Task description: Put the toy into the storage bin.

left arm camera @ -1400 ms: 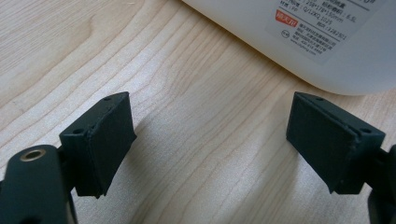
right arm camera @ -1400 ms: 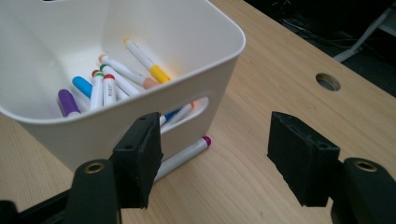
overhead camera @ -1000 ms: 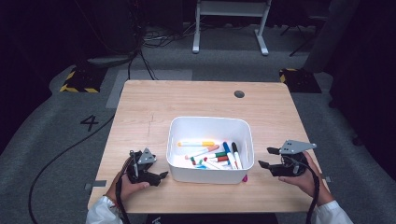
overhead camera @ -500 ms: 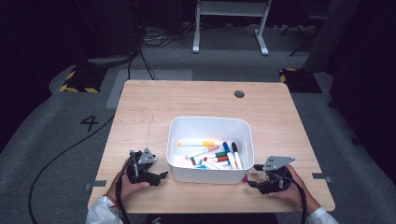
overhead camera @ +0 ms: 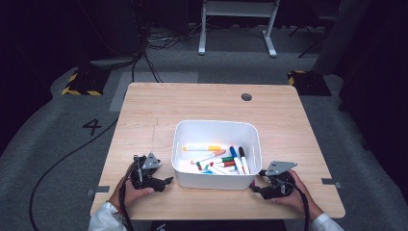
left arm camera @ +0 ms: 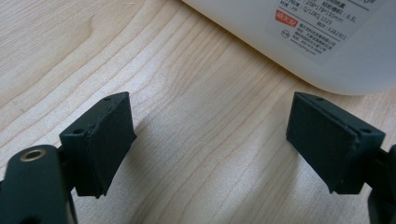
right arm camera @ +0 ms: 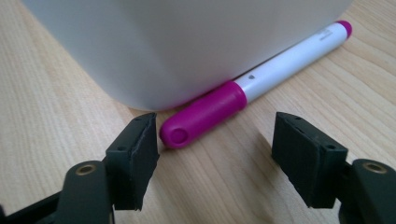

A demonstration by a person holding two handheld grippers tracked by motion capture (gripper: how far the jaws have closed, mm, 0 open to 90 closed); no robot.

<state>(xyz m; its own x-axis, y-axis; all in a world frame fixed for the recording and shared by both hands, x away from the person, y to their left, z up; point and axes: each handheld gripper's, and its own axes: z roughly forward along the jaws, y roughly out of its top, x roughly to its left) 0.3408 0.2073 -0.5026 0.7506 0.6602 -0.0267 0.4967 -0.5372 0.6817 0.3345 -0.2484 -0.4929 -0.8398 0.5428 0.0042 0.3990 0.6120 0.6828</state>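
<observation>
Marker (right arm camera: 247,88) with a magenta cap and white barrel lies flat on the wooden table (overhead camera: 192,103), pressed along the foot of the white bin (overhead camera: 216,179) at that bin's near right corner. In the right gripper view its long axis runs slantwise along the bin's wall, the capped end pointing toward the camera and the magenta tail end pointing away. The right gripper (right arm camera: 215,154) sits low at that same corner, jaws spread wide; they have just been opening and then easing slightly shut, with the cap's tip at the mouth of the gap, close to the left-hand pad and not pressed by either pad. The left gripper (left arm camera: 210,140) rests beside the bin's near left corner, jaws also wide apart over bare wood, nothing between them. The high view shows the bin's inside, where loose markers (overhead camera: 219,161) of several colours lie, and both hands at the bin's near corners; there the magenta marker is merely a small speck by the bin. The left gripper view adds a printed label (left arm camera: 317,23) on the bin's outer wall.
</observation>
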